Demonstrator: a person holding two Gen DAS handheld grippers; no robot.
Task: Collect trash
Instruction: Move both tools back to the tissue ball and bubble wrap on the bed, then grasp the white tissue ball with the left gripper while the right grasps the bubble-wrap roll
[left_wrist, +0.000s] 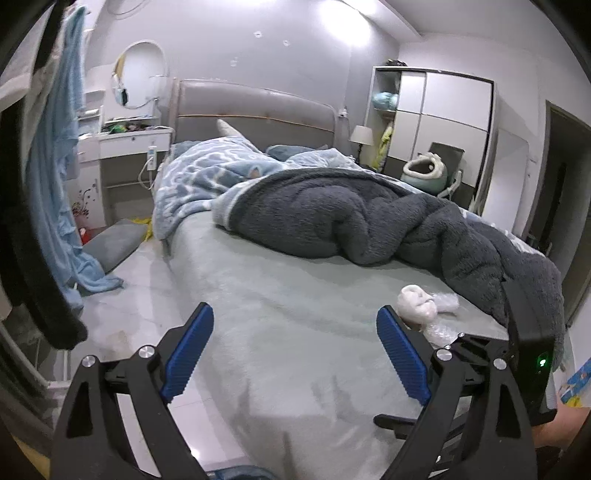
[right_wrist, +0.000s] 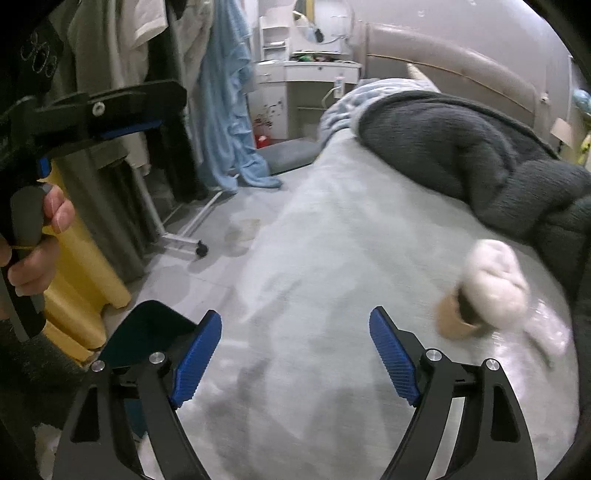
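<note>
The bed (left_wrist: 295, 295) is spread across the middle of both views, its pale green sheet bare in the lower centre. A dark grey blanket (left_wrist: 351, 221) is heaped over the right half in the left wrist view, and a blue patterned quilt (left_wrist: 207, 173) is bunched above it, toward the headboard (left_wrist: 255, 110). A blue towel (left_wrist: 55, 166) is seen hanging down the left edge, and a wardrobe (left_wrist: 443, 118) is set in the upper right. A yellow bin (right_wrist: 81, 280) is caught at the lower left of the right wrist view, beside the hand (right_wrist: 33, 251) on the other tool's grip.

The left gripper (left_wrist: 295, 354) is held over the sheet, fingers spread wide, nothing between them. The right gripper (right_wrist: 295, 358) is likewise shown wide apart and empty.

The trash is found on the sheet at the blanket's edge: a white wad (right_wrist: 495, 284), blurred, with a brown cup-like piece (right_wrist: 454, 321) touching it and crinkled clear plastic (right_wrist: 546, 325) just beside. It is placed right of the right gripper's fingertips, in the right of that frame. In the left wrist view the wad (left_wrist: 415, 301) is seen just beyond the right finger.
</note>
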